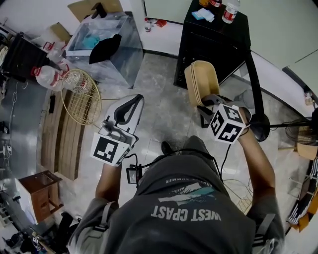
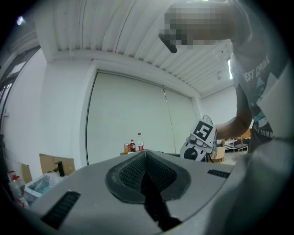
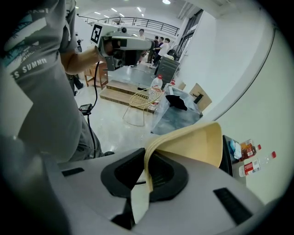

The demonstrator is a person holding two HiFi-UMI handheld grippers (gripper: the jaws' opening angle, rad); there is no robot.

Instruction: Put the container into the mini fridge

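A beige, shallow plastic container (image 1: 201,82) hangs edge-on above the floor, and my right gripper (image 1: 205,102) is shut on its rim. The right gripper view shows that rim pinched between the pads, the container (image 3: 193,142) rising past the right gripper (image 3: 147,176). Just beyond stands the black mini fridge (image 1: 213,42), door closed, with bottles (image 1: 229,11) on top. My left gripper (image 1: 131,101) is held at the left over the floor, shut and empty. In its own view the left gripper (image 2: 146,160) shows its pads meeting with nothing between them.
A clear plastic bin (image 1: 107,47) with a black cloth stands at the back left. A wire basket (image 1: 82,96) leans by wooden planks (image 1: 62,134). A small wooden stool (image 1: 37,191) is at the lower left, a black fan stand (image 1: 258,119) at the right.
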